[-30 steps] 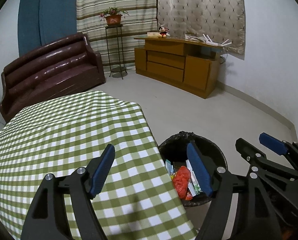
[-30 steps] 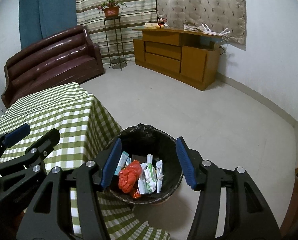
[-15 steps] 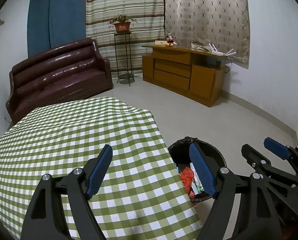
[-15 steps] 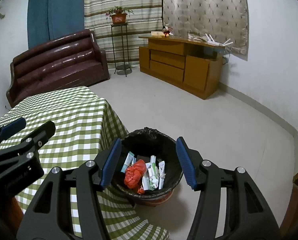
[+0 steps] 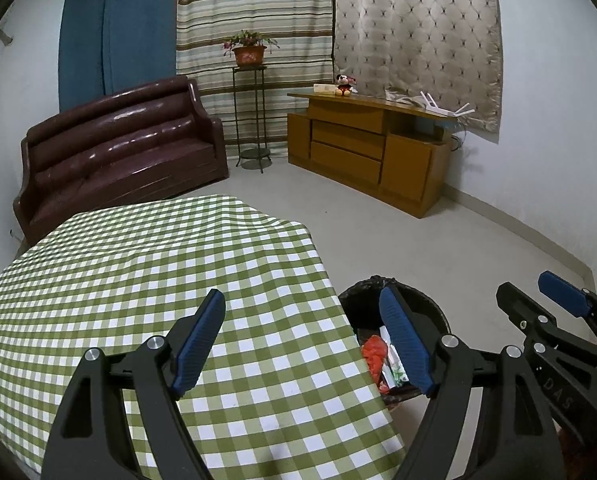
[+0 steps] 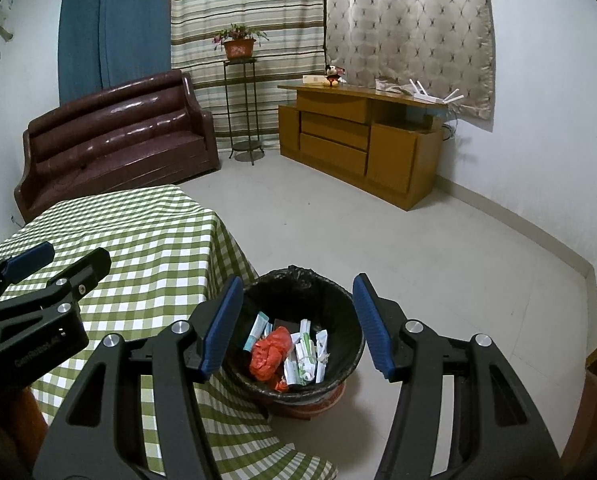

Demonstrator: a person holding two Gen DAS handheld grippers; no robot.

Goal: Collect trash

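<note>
A green-and-white checked tablecloth (image 5: 146,280) covers the near table, with a maroon sofa (image 5: 118,152) and a wooden sideboard (image 5: 362,148) against the far wall. On the floor just right of the table stands a black-lined trash bin (image 6: 330,304), holding a crumpled red wrapper (image 6: 268,352) and white-and-green packets (image 6: 304,354) (their print too small to read). The left gripper (image 5: 302,344) hangs over the table edge, jaws wide and empty, having just been opening. The right gripper (image 6: 296,322) hovers above the bin, jaws parted, gripping nothing. Its body reads "DAS" in the left wrist view.
</note>
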